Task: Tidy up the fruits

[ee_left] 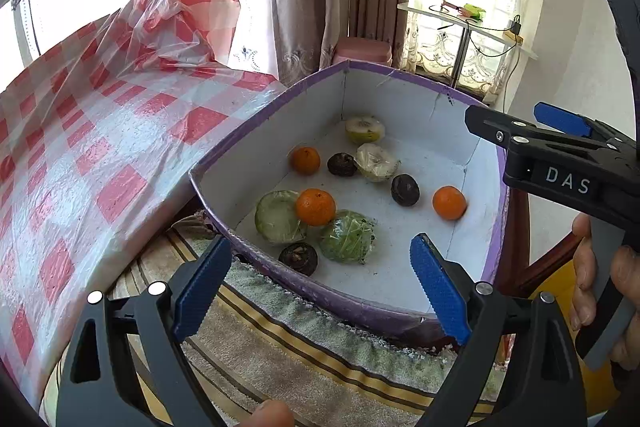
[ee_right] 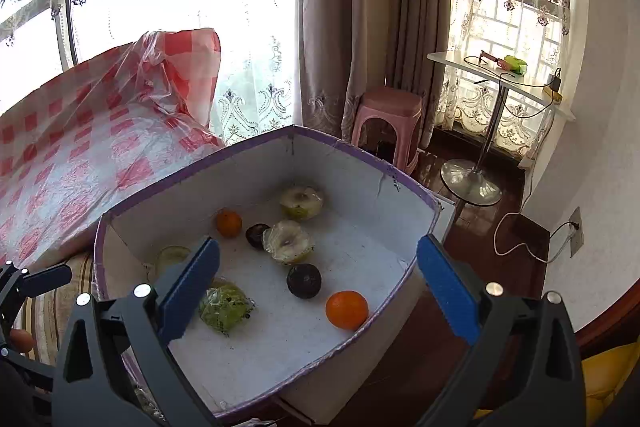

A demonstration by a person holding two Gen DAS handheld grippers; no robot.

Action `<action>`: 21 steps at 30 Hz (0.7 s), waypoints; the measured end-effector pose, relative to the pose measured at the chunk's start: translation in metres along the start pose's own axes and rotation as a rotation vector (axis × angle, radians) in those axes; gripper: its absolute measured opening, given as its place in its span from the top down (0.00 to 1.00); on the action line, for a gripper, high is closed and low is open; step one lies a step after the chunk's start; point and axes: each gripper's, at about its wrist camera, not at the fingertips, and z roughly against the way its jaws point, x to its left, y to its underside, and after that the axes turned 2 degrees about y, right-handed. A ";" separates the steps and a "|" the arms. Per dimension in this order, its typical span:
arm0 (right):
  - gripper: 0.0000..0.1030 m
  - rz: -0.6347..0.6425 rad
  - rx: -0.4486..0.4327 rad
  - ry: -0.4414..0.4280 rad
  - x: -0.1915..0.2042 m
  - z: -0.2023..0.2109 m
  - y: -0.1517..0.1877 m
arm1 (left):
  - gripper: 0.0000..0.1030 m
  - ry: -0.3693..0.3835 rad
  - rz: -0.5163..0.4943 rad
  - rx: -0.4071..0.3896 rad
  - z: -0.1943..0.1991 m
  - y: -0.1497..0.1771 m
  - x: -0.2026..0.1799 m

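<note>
A purple-rimmed cardboard box [ee_left: 400, 287] [ee_right: 360, 163] with a white inside holds loose fruit: three oranges [ee_left: 315, 207] [ee_right: 346, 309], three dark round fruits [ee_left: 405, 189] [ee_right: 303, 280], and several plastic-wrapped green and pale fruits [ee_left: 347, 241] [ee_right: 225, 308]. My left gripper [ee_left: 320, 287] is open and empty, hovering at the box's near rim. My right gripper [ee_right: 318, 287] is open and empty above the box's right side; it also shows in the left wrist view [ee_left: 552, 147] at the box's right edge.
The box rests on a striped towel [ee_left: 300, 359]. A red-checked tablecloth [ee_left: 80, 147] under clear plastic lies to the left. Behind are curtains, a pink stool [ee_right: 388, 123], and a small white table [ee_right: 496, 75] with cables.
</note>
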 end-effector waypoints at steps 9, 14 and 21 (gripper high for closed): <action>0.04 0.004 0.012 0.000 0.001 -0.006 0.000 | 0.14 0.005 0.000 -0.014 0.003 0.000 -0.002; 0.04 0.013 0.023 -0.006 0.004 -0.009 0.002 | 0.14 -0.001 -0.005 -0.013 0.002 -0.001 -0.002; 0.04 0.012 0.025 -0.007 0.004 -0.010 0.002 | 0.14 -0.020 -0.005 -0.009 0.002 -0.001 -0.002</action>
